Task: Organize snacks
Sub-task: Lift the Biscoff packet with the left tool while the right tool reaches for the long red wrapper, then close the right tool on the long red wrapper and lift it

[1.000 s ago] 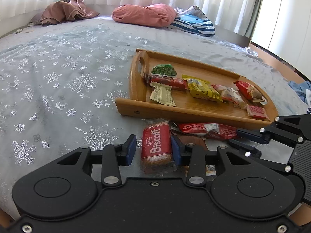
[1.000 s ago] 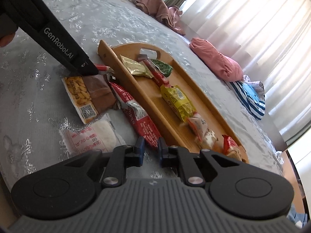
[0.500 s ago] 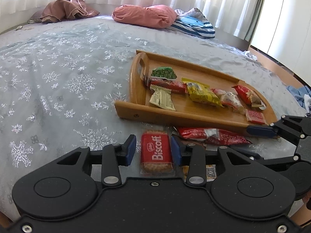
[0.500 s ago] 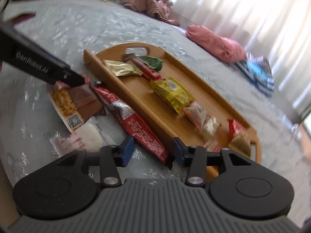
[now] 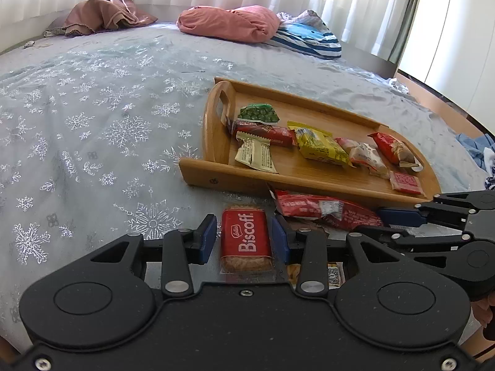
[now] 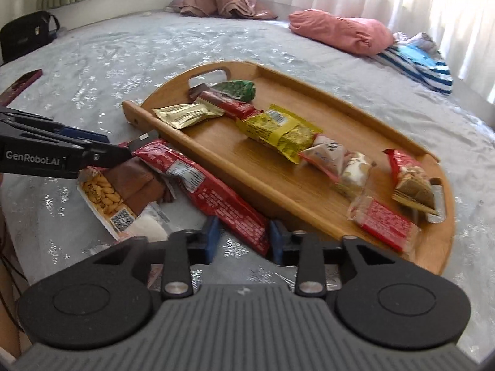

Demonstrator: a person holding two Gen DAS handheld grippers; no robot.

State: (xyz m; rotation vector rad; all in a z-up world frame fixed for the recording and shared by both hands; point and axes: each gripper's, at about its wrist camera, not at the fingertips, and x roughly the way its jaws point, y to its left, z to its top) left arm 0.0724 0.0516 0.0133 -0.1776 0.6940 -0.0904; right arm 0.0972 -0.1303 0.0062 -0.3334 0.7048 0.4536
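Observation:
A wooden tray [image 5: 216, 142] [image 6: 309, 198] on the bed holds several snack packs. My left gripper [image 5: 244, 239] is open, its blue pads either side of a red Biscoff pack [image 5: 246, 241] lying on the bedspread; no contact shows. My right gripper [image 6: 244, 238] is open around the near end of a long red snack pack [image 6: 210, 194] [image 5: 321, 211] that lies along the tray's near wall. A brown peanut pack [image 6: 120, 191] and a white pack [image 6: 151, 225] lie beside it.
The bed has a grey snowflake cover [image 5: 92, 123]. A pink pillow [image 5: 229, 23], striped cloth [image 5: 306, 40] and brown cloth [image 5: 102, 15] lie at the far side. A black bag [image 6: 26, 35] stands at far left. The bed's edge is near both grippers.
My right gripper has opened and swung round to straddle the end of the long red pack. My left gripper has dropped lower around the Biscoff pack.

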